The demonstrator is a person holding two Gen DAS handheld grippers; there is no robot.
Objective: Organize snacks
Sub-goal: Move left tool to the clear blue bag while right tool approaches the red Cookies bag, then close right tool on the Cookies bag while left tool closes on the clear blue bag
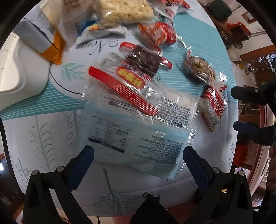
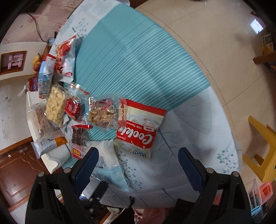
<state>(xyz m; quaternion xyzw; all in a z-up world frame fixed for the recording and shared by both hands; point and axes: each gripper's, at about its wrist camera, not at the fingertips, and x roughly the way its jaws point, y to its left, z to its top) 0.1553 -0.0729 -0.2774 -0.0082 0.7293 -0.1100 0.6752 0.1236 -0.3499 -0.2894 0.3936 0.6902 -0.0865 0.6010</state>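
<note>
Round table under a pale leaf-print cloth (image 2: pixel 198 137) with a teal striped band (image 2: pixel 138 56); beige tiled floor (image 2: pixel 215 43) beyond.

Directly ahead of the left gripper (image 1: pixel 138 160), between its spread, empty blue fingers (image 1: pixel 82 163): a large pale-blue packet (image 1: pixel 138 137), printed back upward. Lying on the packet's far end, a clear wrapper with red trim and a dark bar (image 1: pixel 138 69). Farther out and up, a bag of pale puffed snack (image 1: pixel 124 12). Off past the right finger, a red-and-white cookies pack (image 1: pixel 213 106) and a small clear bag of nuts (image 1: pixel 200 69).

Right gripper (image 2: pixel 138 163) likewise wide apart, holding nothing; cookies pack (image 2: pixel 139 127) just beyond the gap, nuts bag (image 2: pixel 101 113) farther left. Beside the left finger, a white tray (image 1: pixel 17 72).
</note>
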